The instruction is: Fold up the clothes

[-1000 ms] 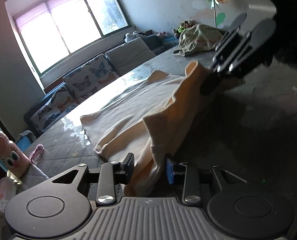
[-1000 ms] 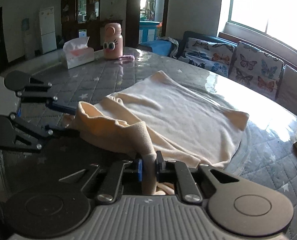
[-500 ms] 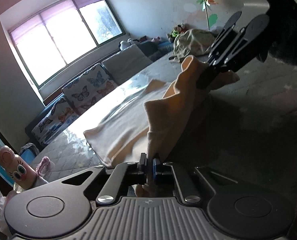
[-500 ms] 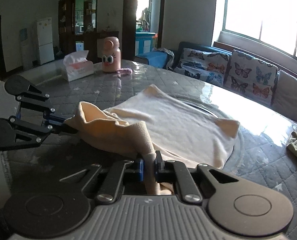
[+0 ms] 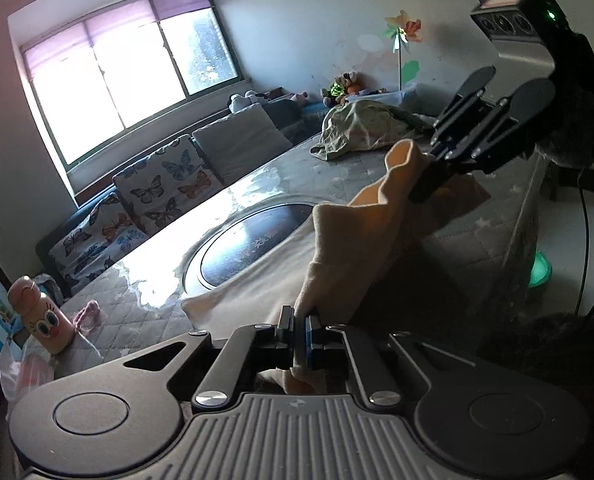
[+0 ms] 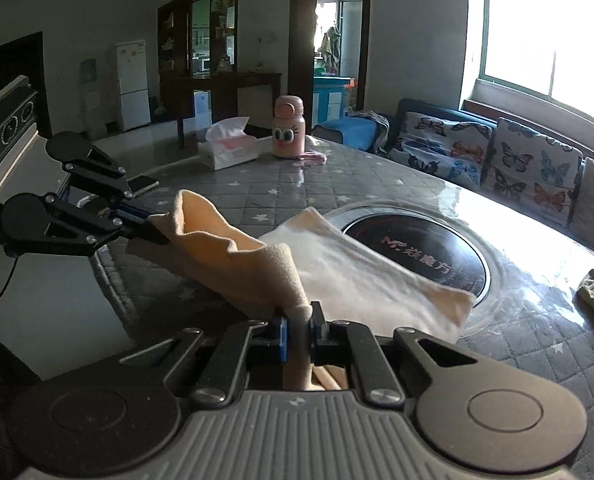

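Observation:
A cream-yellow garment (image 6: 361, 272) lies across the near part of a grey quilted table (image 6: 337, 184), its near edge lifted off the surface. My left gripper (image 5: 300, 330) is shut on one corner of that edge. My right gripper (image 6: 297, 330) is shut on the other corner. In the left wrist view the garment (image 5: 349, 248) stretches up to the right gripper (image 5: 427, 186); in the right wrist view it runs across to the left gripper (image 6: 151, 228). The far half still rests on the table beside a round dark inset (image 6: 421, 256).
A pink cartoon bottle (image 6: 288, 127), a tissue box (image 6: 233, 148) and a phone (image 6: 143, 184) stand at the table's far left. An olive garment (image 5: 361, 130) lies bunched at the other end. A butterfly-print sofa (image 6: 489, 152) runs under the window. The table edge is just below the grippers.
Both grippers have pulled the garment's near edge up and back toward the table edge, dragging the cloth off the round dark inset, which now shows. The left gripper shut on its corner.

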`<state>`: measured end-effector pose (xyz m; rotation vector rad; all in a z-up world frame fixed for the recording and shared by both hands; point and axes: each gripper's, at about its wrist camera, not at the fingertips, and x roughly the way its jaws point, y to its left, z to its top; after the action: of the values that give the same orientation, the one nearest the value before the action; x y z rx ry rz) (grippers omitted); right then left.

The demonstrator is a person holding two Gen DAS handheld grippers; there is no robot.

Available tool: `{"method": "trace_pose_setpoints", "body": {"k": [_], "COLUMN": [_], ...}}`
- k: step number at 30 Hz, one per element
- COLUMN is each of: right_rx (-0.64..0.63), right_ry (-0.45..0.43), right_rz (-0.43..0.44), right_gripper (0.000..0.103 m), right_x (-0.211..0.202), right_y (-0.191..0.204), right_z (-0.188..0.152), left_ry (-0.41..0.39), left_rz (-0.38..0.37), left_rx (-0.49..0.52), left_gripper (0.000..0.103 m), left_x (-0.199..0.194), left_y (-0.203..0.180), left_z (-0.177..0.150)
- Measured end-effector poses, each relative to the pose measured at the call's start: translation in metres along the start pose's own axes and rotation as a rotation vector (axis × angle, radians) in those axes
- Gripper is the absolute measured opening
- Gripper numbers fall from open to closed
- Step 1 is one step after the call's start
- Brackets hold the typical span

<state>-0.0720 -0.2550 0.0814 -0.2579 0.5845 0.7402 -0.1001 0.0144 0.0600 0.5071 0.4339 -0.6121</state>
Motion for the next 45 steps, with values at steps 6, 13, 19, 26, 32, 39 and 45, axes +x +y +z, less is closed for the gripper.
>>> {"method": "trace_pose_setpoints", "body": {"k": [6, 13, 19, 26, 32, 39, 45], "right_rx": [0.029, 0.086, 0.171, 0.277, 0.372, 0.35, 0.349], "right_ry": [-0.009, 0.029, 0.099, 0.175, 0.117, 0.068, 0.104], "right_rz": [-0.009, -0.023, -0.044, -0.104, -0.19, -0.163, -0.164], "right_gripper": [0.008, 0.008, 0.008, 0.02, 0.033, 0.032, 0.032], "right_x": [0.011, 0.062, 0.123, 0.176, 0.157, 0.137, 0.153], "right_y": [-0.019, -0.067, -0.107, -0.136, -0.157, -0.138, -0.134], "right_z": [0.017, 0.049, 0.055, 0.03, 0.017, 0.017, 0.015], "left_ry": [-0.006, 0.024, 0.116, 0.188, 0.199, 0.133, 0.071], "left_rz": [0.035, 0.073, 0.069, 0.088, 0.168, 0.21, 0.18], "left_rx": [-0.059, -0.108, -0.155, -0.237, -0.245, -0.304, -0.288], "left_gripper": [0.006, 0.006, 0.006, 0.016, 0.033, 0.033, 0.033], "left_x": [0.027, 0.093, 0.168, 0.21, 0.208, 0.18, 0.159], "left_y": [0.02, 0.066, 0.096, 0.115, 0.127, 0.132, 0.112], "left_z": [0.013, 0.032, 0.027, 0.01, 0.008, 0.022, 0.038]}}
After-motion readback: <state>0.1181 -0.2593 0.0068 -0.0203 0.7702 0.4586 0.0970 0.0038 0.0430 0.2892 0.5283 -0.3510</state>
